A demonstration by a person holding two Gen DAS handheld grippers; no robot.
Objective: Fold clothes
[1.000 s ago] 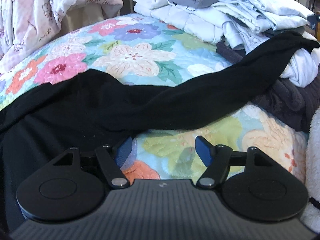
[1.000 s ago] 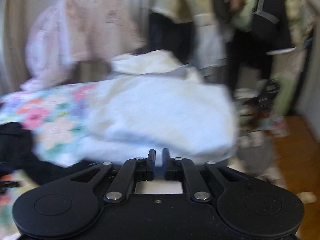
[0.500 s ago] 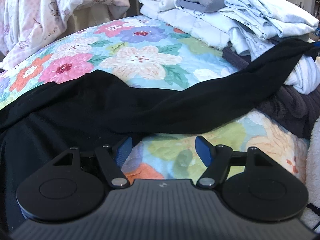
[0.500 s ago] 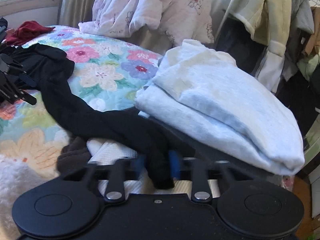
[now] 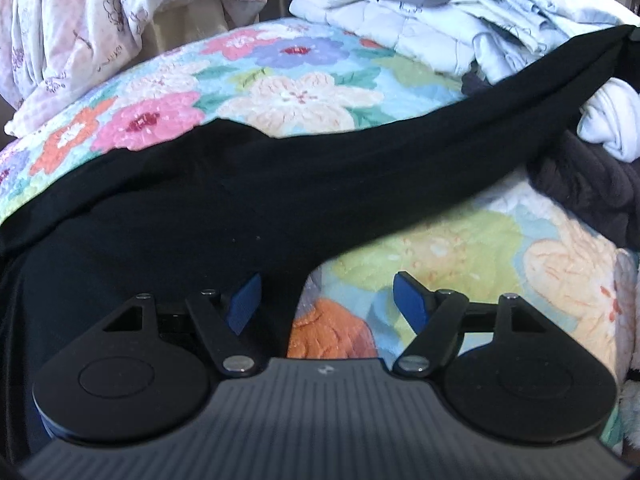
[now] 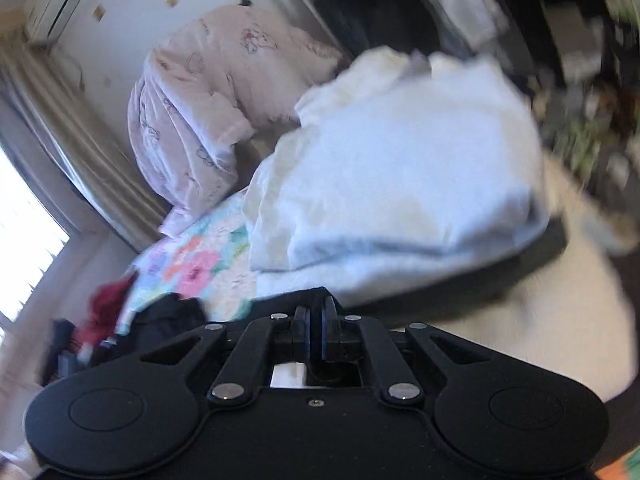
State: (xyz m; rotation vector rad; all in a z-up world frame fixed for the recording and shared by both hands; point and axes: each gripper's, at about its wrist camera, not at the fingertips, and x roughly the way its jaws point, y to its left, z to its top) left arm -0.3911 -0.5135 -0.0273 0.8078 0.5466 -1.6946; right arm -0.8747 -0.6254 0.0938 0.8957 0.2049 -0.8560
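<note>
My left gripper point(image 5: 326, 300) stands with its jaws wide apart above the floral quilt point(image 5: 280, 80). Its pads press on nothing, though the edge of the black garment point(image 5: 320, 184) lies below the left pad. That garment runs as a taut band across the quilt, from the left edge up toward the right edge, where it passes in front of the stack of folded pale clothes point(image 5: 460, 20) at the far right corner. My right gripper point(image 6: 314, 330) has its jaws pressed together on a fold of the same black cloth. That view is blurred; a pale blue folded bundle point(image 6: 400, 184) lies just beyond the fingertips.
</note>
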